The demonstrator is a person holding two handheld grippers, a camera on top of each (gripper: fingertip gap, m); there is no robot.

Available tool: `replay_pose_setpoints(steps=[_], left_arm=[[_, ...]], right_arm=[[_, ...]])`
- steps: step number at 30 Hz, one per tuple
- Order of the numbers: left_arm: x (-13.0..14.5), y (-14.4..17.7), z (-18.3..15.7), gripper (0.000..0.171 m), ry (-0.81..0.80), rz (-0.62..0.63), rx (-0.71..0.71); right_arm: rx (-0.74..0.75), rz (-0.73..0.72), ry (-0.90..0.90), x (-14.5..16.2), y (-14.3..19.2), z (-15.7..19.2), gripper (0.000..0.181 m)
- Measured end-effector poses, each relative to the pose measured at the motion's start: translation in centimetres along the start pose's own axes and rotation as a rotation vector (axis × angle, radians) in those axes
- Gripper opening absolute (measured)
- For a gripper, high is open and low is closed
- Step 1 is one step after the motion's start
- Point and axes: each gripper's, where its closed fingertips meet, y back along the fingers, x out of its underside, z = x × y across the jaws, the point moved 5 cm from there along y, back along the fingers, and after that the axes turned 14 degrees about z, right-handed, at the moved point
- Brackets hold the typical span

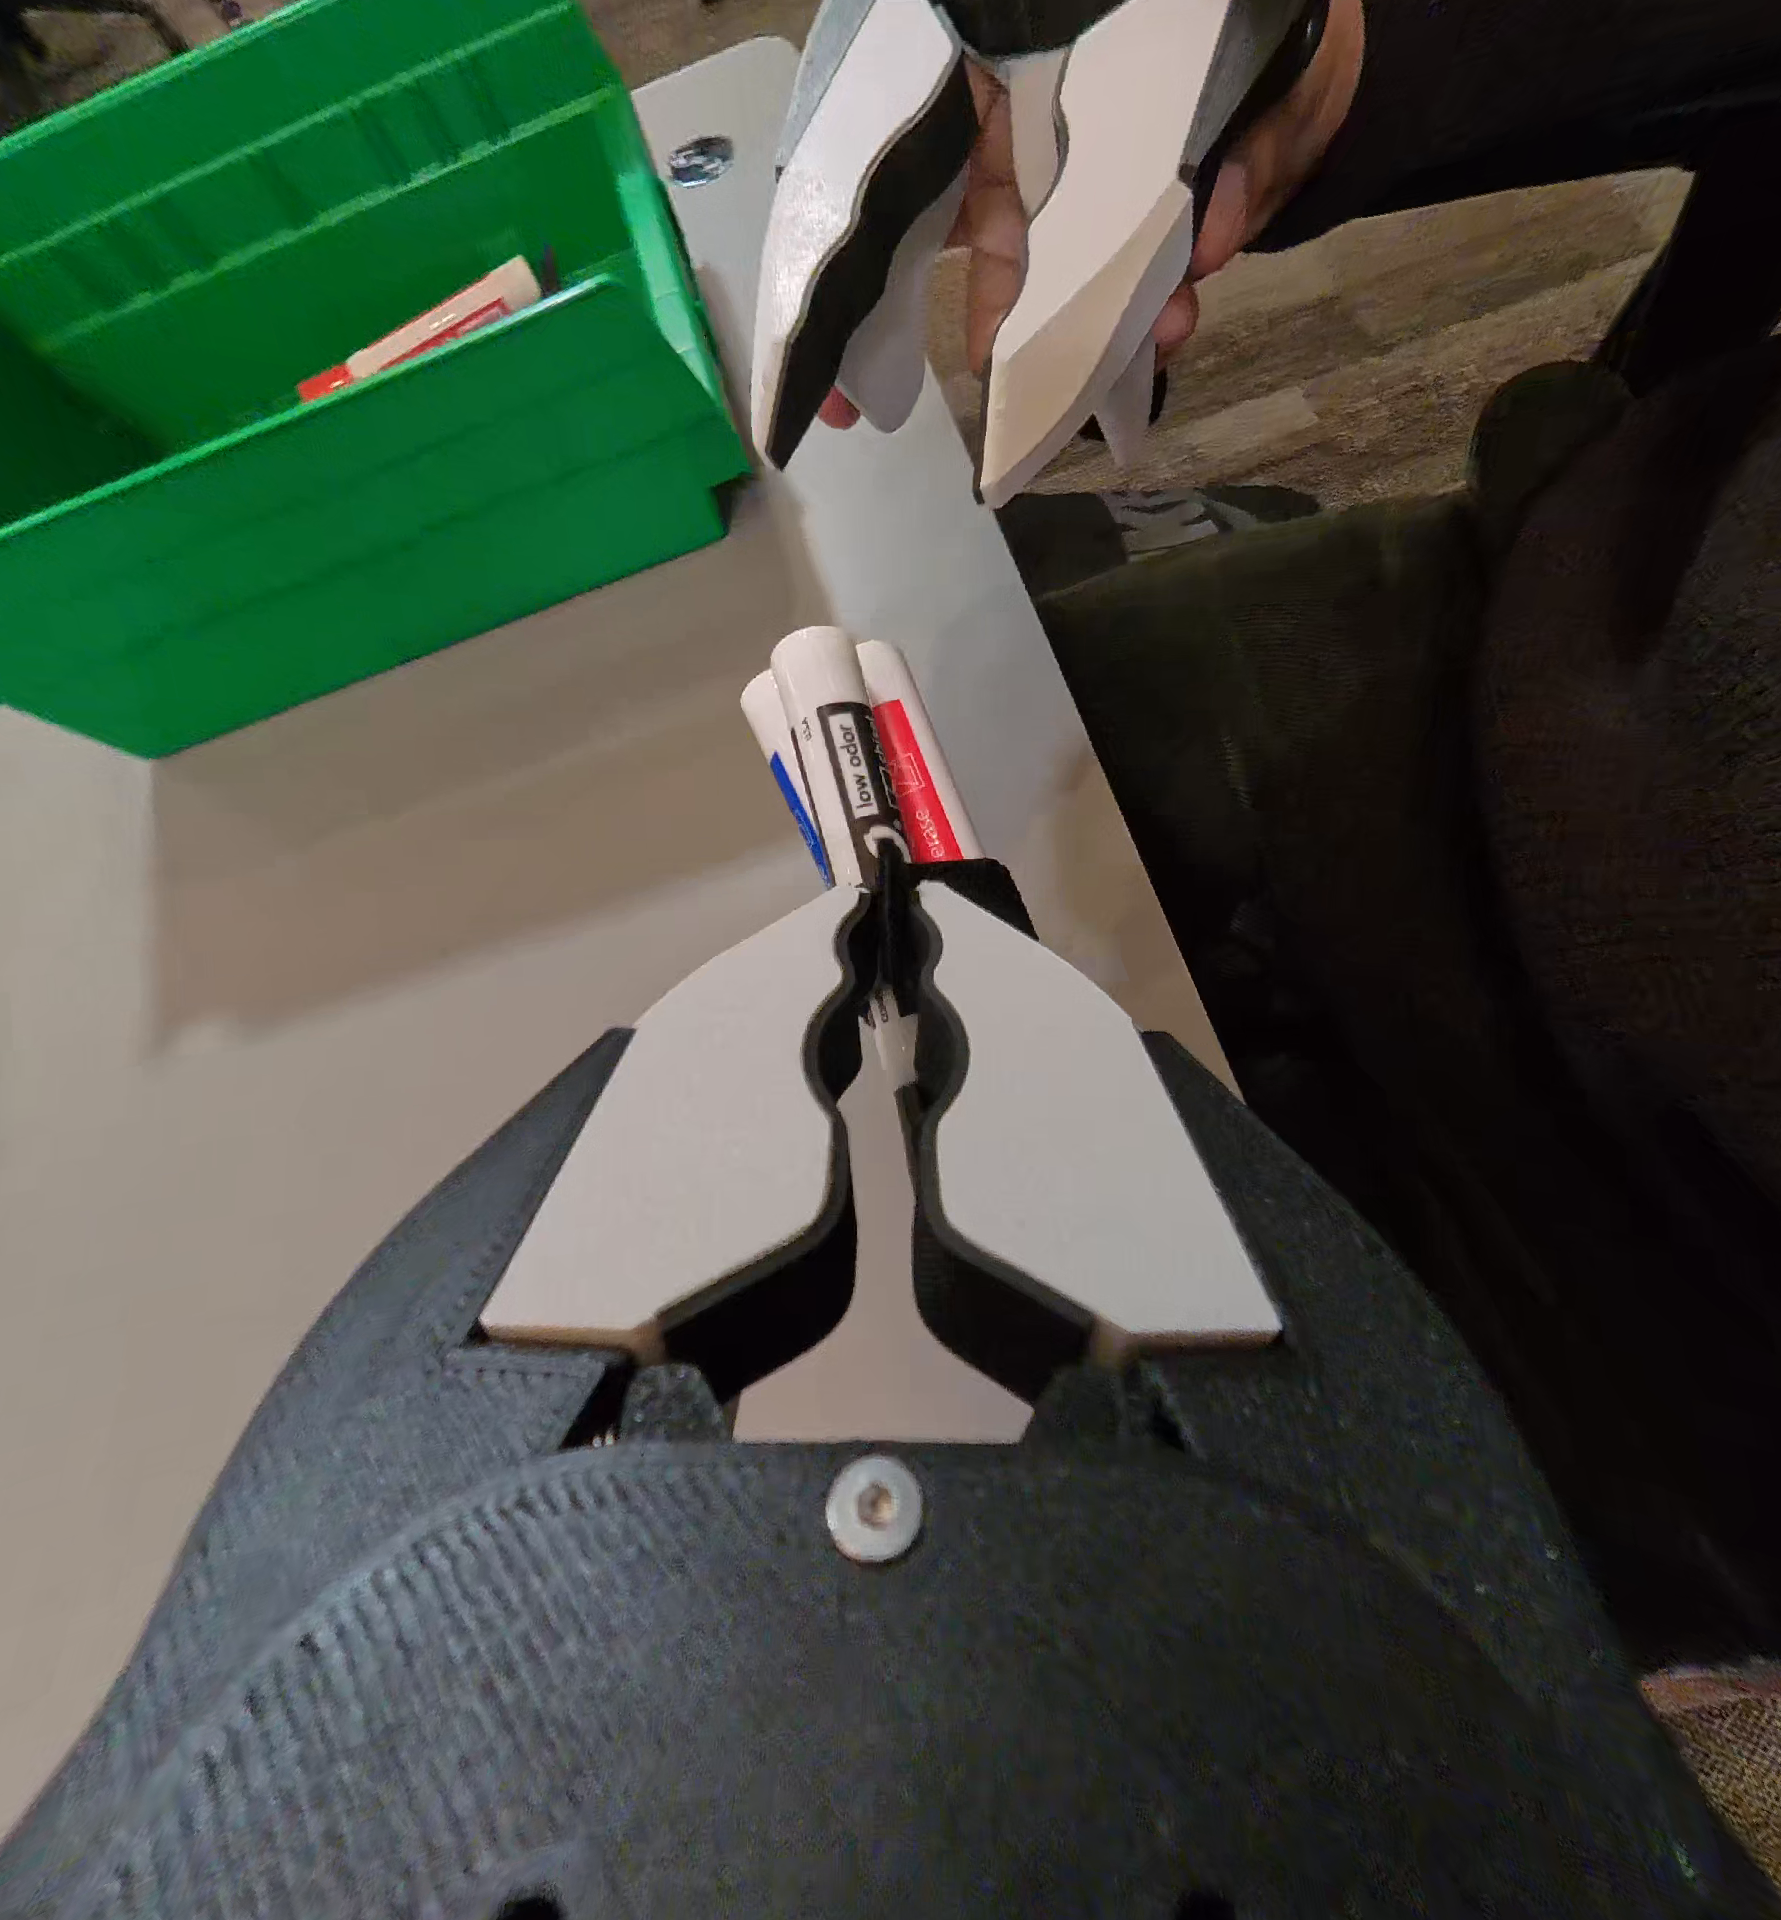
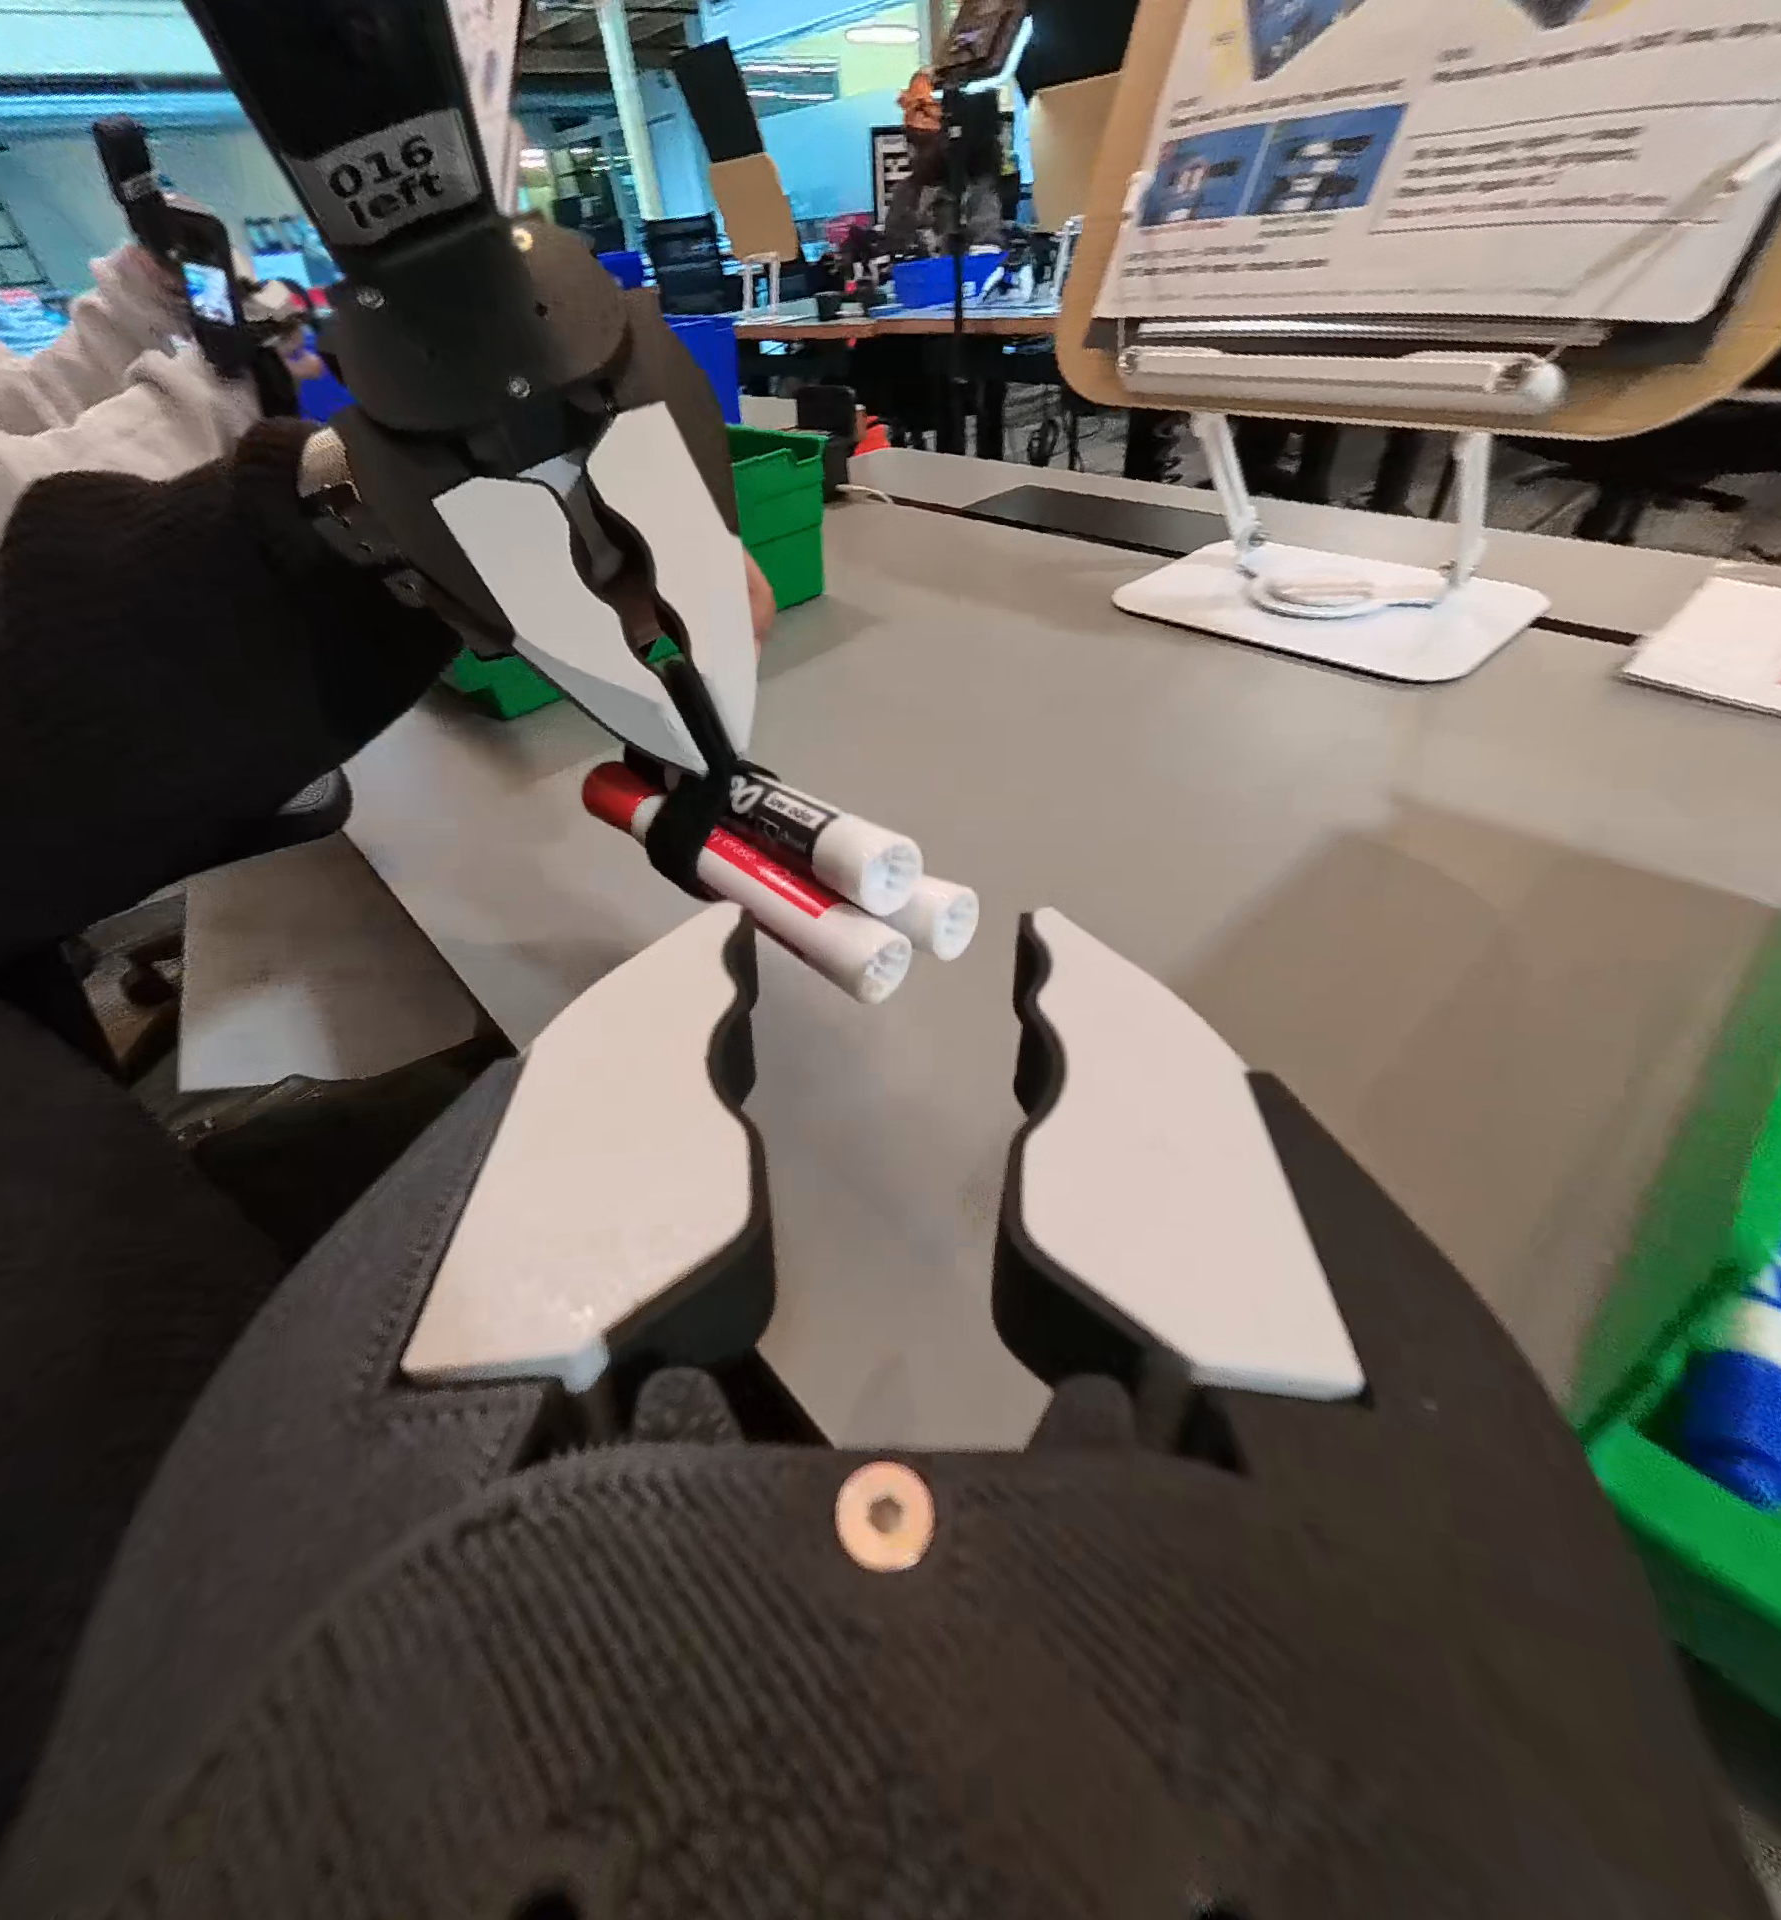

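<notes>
My left gripper point(image 1: 891, 896) is shut on the black strap point(image 1: 891, 935) that binds a bundle of three whiteboard markers point(image 1: 855, 758), with red, black and blue labels. It holds the bundle above the grey table point(image 1: 398, 987), near the table's edge. In the right wrist view the left gripper point(image 2: 704, 758) hangs the bundle point(image 2: 813, 873) by its strap point(image 2: 680, 831), the markers' white ends pointing at me. My right gripper point(image 2: 881, 935) is open and empty, just below and in front of those ends. It also shows in the left wrist view point(image 1: 881, 457), beyond the bundle.
A green bin point(image 1: 346, 499) holding a red-and-white marker stands on the table to the left. Another green bin point(image 2: 1748, 1351) with a blue marker is at the right. A document stand point(image 2: 1333, 603) and a paper sheet point(image 2: 1759, 655) stand farther back. A dark chair point(image 1: 1488, 831) is beside the table. The left gripper's tips are roughly 9 centimetres from the right gripper's.
</notes>
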Motion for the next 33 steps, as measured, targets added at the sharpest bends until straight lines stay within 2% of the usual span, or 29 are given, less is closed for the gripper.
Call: replay_pose_setpoints(steps=[7, 12, 19, 25, 33], left_arm=[[-0.8, -2.4, 0.4, 0.007, -0.036, 0.007, 0.070], [-0.3, -2.9, 0.3, 0.007, -0.023, 0.020, 0.078], [1.2, -1.6, -0.2, 0.007, 0.035, 0.029, 0.041], [2.1, 0.2, -1.6, 0.007, 0.071, 0.042, 0.020], [3.1, 2.1, -4.1, 0.007, 0.122, 0.065, -0.004]], right_arm=[[0.061, 0.000, -0.022, 0.8, 1.7, -0.2, 0.048], [0.045, 0.005, -0.010, 0.7, 1.4, -0.1, 0.048], [-0.026, 0.018, 0.035, 0.0, -0.4, 0.5, 0.047], [-0.158, 0.012, 0.089, -1.0, -2.1, 1.3, 0.044], [-0.314, 0.090, 0.257, -1.5, -4.5, 2.3, 0.037]])
